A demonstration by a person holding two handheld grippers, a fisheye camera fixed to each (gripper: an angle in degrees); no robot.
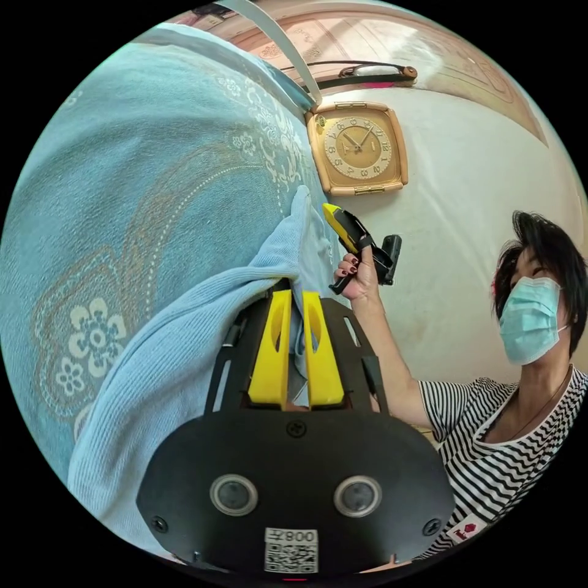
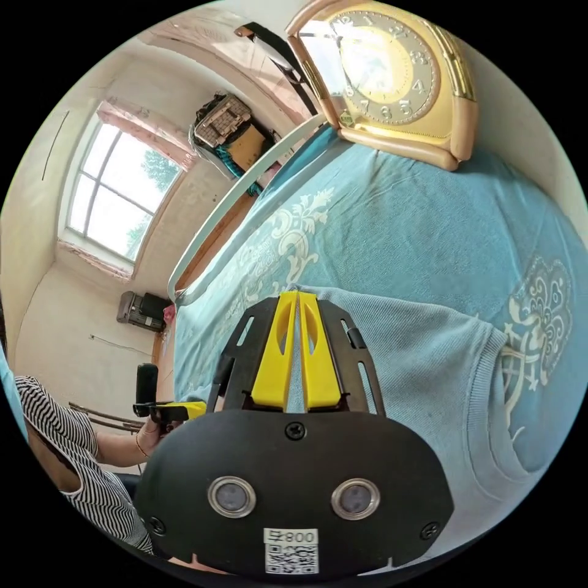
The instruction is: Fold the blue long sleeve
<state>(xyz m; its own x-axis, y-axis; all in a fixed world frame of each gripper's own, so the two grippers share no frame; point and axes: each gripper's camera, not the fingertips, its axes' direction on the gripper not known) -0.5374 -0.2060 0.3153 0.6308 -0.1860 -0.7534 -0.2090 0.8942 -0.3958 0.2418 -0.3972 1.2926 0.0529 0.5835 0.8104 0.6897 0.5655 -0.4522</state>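
Note:
The blue long sleeve (image 1: 184, 343) is a light blue ribbed knit, lifted up in front of a teal patterned bedspread (image 1: 122, 184). My left gripper (image 1: 295, 295) is shut on a raised edge of it, with cloth showing between the yellow jaws. Just beyond that edge a hand holds the right gripper's yellow handle (image 1: 346, 229). In the right gripper view the garment (image 2: 429, 380) spreads to the right, and my right gripper (image 2: 298, 297) is shut on its edge. The left gripper's handle (image 2: 177, 409) shows at the lower left, held in a hand.
A gold square clock (image 1: 358, 147) lies by the bedspread's edge, also seen close as the clock (image 2: 392, 73). A person in a striped top (image 1: 502, 453) and a face mask stands beside the bed. A window (image 2: 116, 190) and stacked things (image 2: 226, 122) are by the far wall.

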